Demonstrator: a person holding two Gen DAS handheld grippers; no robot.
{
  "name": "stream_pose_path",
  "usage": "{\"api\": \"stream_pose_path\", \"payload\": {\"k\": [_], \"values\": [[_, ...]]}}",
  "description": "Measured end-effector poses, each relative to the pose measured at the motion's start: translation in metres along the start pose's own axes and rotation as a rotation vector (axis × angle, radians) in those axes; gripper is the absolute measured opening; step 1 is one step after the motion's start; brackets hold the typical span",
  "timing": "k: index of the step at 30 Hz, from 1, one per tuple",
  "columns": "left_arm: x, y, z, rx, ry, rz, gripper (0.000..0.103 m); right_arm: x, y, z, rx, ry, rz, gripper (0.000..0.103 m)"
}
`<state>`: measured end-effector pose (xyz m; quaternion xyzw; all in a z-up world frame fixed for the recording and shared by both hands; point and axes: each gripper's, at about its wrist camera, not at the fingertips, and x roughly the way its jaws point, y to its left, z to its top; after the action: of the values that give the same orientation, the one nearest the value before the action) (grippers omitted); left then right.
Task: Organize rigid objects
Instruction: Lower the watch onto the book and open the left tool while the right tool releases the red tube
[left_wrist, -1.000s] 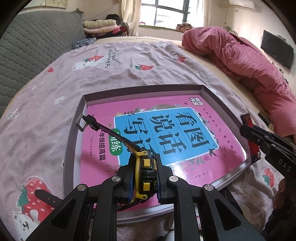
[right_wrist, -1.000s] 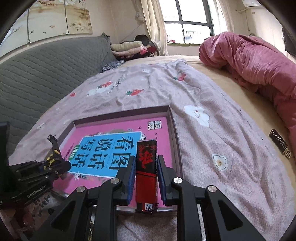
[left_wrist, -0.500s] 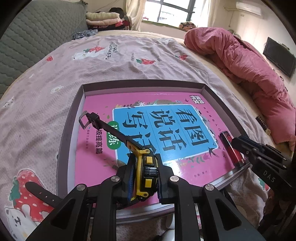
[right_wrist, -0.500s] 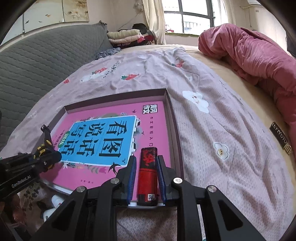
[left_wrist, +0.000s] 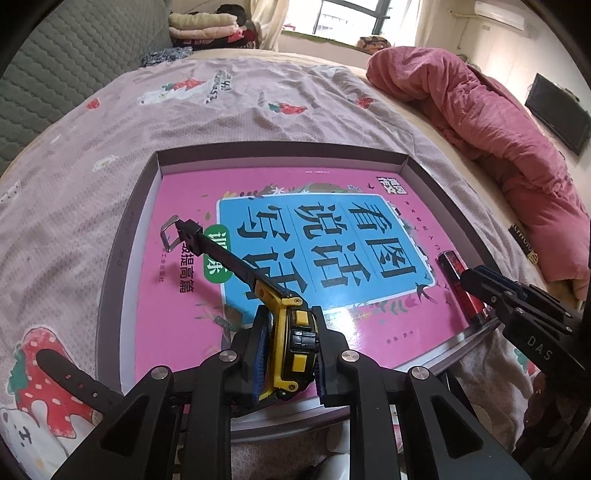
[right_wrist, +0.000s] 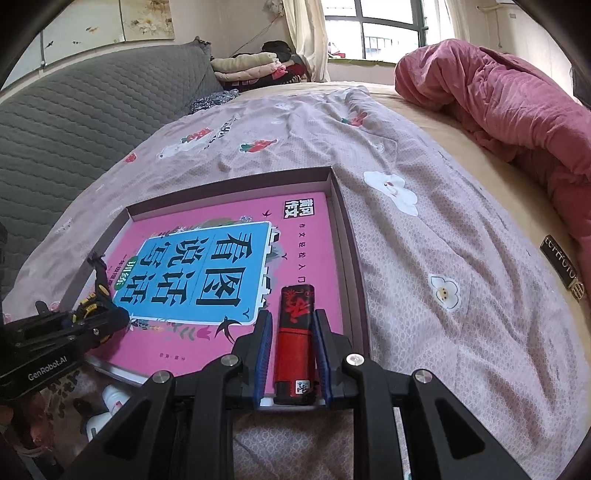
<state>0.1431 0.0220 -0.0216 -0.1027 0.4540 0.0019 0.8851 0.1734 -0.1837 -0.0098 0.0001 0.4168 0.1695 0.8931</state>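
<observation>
glossy paper book (left_wrist: 332, 258) cover, matt cardboard tray (left_wrist: 125, 236), woven cloth sheet (left_wrist: 221, 110).

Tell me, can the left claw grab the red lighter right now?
Probably not. The left claw is already shut on the yellow watch, and the right claw is clamped on the red lighter at the far side of the pink book.

Book (left_wrist: 332, 254) was pink w/ blue panel; watch (left_wrist: 293, 347) yellow & black; lighter (right_wrist: 295, 332) red & black; bedsheet (right_wrist: 424, 258) mauve w/ strawberry print.
</observation>
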Motion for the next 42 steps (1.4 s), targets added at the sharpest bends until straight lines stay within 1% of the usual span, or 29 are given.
{"api": "stream_pose_path", "payload": {"k": [2, 6, 19, 21, 24, 34, 36, 38, 42], "values": [[0.0004, 0.0002, 0.0004, 0.0, 0.001, -0.002, 0.021, -0.0007, -0.0007, 0.0003, 0.005, 0.0, 0.003, 0.023], [0.0014, 0.0013, 0.0004, -0.013, 0.007, -0.035, 0.022, -0.001, -0.0016, 0.0009, 0.016, 0.002, 0.011, 0.023], [0.0018, 0.0015, 0.0002, -0.031, 0.01, -0.067, 0.023, -0.0015, -0.0004, 0.0014, 0.019, 0.0, 0.014, 0.023], [0.0018, 0.0015, -0.0002, -0.032, 0.01, -0.073, 0.024, -0.0019, -0.0016, 0.0009, 0.021, -0.001, 0.015, 0.023], [0.0012, 0.0025, -0.0001, -0.046, 0.012, -0.1, 0.029, -0.002, -0.0016, 0.001, 0.021, -0.001, 0.014, 0.023], [0.0021, 0.0013, 0.0004, -0.051, 0.011, -0.104, 0.03, -0.0006, 0.0007, -0.0005, 0.013, 0.003, 0.023, 0.023], [0.0018, 0.0018, 0.0011, -0.058, 0.012, -0.109, 0.032, -0.0006, 0.0016, 0.0001, 0.009, 0.003, 0.023, 0.023], [0.0006, 0.0032, 0.0014, -0.064, 0.01, -0.113, 0.04, -0.0005, 0.0024, 0.0001, 0.005, 0.003, 0.023, 0.023], [0.0005, 0.0039, 0.0021, -0.063, 0.008, -0.105, 0.043, -0.0005, 0.0022, -0.0002, 0.003, 0.002, 0.019, 0.023]]}}
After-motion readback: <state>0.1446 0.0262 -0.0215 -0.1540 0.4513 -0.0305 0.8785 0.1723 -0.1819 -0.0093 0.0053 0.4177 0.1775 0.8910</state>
